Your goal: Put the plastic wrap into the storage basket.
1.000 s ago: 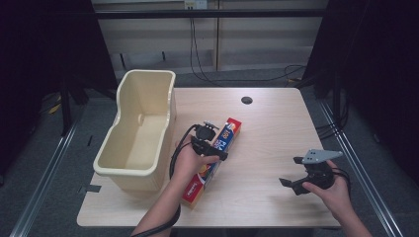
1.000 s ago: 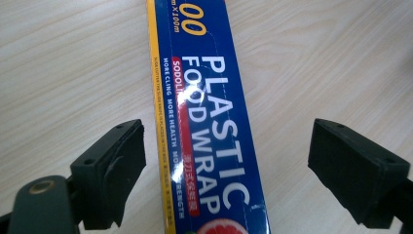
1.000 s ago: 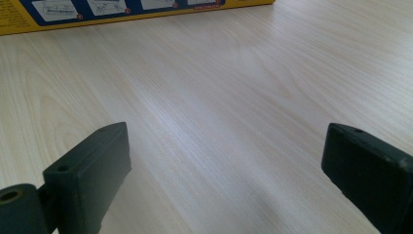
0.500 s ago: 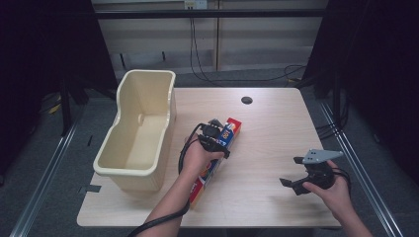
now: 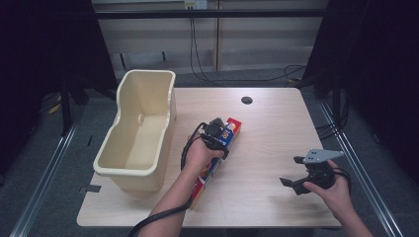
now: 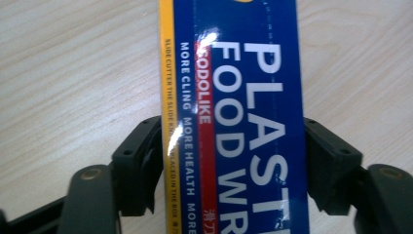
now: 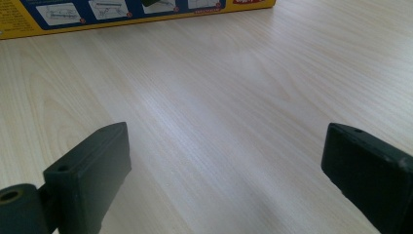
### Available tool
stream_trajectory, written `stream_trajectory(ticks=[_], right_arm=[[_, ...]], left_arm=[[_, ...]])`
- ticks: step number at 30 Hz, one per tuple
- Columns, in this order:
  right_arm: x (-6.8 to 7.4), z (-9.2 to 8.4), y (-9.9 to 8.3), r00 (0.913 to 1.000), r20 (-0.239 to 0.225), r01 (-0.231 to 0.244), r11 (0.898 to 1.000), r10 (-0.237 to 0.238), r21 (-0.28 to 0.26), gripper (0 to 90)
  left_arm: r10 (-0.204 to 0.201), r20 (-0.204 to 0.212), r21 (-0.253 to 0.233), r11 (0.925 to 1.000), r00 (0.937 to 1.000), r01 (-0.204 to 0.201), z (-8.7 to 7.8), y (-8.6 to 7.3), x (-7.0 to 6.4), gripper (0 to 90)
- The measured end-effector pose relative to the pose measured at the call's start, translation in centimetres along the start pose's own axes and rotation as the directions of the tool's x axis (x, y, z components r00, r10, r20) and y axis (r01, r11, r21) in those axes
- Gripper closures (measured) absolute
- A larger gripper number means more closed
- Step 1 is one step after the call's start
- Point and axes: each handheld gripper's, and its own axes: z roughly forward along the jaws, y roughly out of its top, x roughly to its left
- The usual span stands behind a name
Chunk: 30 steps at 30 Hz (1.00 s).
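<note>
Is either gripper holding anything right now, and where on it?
The left gripper clamps the plastic wrap box across its width, partway along its length. The right gripper is open, holding nothing.

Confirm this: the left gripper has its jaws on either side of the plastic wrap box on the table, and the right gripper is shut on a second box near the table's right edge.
Wrong about the right gripper. The right gripper view shows its jaws wide apart over bare table, holding nothing. The rest stands: the left gripper has its jaws on either side of the plastic wrap box.

The plastic-wrap box (image 6: 234, 117) is blue with white lettering, a red stripe and yellow edge; the tub (image 5: 148, 84) is cream.
</note>
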Motion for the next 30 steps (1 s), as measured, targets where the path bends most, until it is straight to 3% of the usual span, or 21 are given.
stream_trajectory(ticks=[2,4,7,9,12,15,18,20,25,30], right_arm=[[0.0,0.0,0.0,1.0000,-0.001,0.000,1.000,0.000,-0.002,3.9],[0.0,0.0,0.0,1.0000,0.000,0.002,1.000,-0.002,-0.003,3.9],[0.1,0.0,0.1,1.0000,-0.004,0.003,1.000,-0.003,-0.003,3.9],[0.1,0.0,0.1,1.0000,-0.006,0.003,1.000,-0.003,-0.003,3.9],[0.1,0.1,0.1,1.0000,-0.006,0.005,1.000,-0.005,-0.004,3.9],[0.1,0.0,0.1,1.0000,-0.006,0.005,1.000,-0.005,-0.005,3.9],[0.0,0.0,0.1,1.0000,-0.006,0.004,1.000,-0.004,-0.005,3.8],[0.0,-0.1,0.0,1.0000,-0.005,0.003,1.000,-0.003,-0.006,3.7],[0.0,-0.1,0.0,1.0000,-0.005,-0.002,1.000,0.002,-0.009,3.6],[0.0,-0.1,0.0,1.0000,-0.006,0.002,1.000,-0.002,-0.012,3.6]], left_arm=[[-0.017,-0.002,0.019,0.9997,0.9998,0.018,0.0,0.1,0.0,34.2],[-0.006,-0.008,0.033,0.9994,0.9999,0.007,0.0,0.2,0.0,34.9],[-0.022,-0.041,0.047,0.9986,0.9989,0.023,-0.4,0.5,-0.3,39.9],[-0.013,-0.040,0.069,0.9975,0.9991,0.015,-0.5,0.7,-0.3,40.1],[-0.045,-0.013,0.115,0.9923,0.9989,0.046,-0.7,0.9,-0.6,40.4],[-0.047,-0.005,0.127,0.9907,0.9989,0.047,-1.2,1.2,-0.9,40.5],[-0.054,-0.003,0.130,0.9900,0.9985,0.054,-2.0,1.6,-1.1,40.5],[-0.085,0.007,0.139,0.9868,0.9964,0.083,-3.2,2.0,-1.0,40.5],[-0.087,0.012,0.165,0.9827,0.9961,0.084,-5.1,2.5,-1.1,40.5],[-0.093,0.015,0.142,0.9858,0.9955,0.090,-7.0,2.8,-1.0,40.5]])
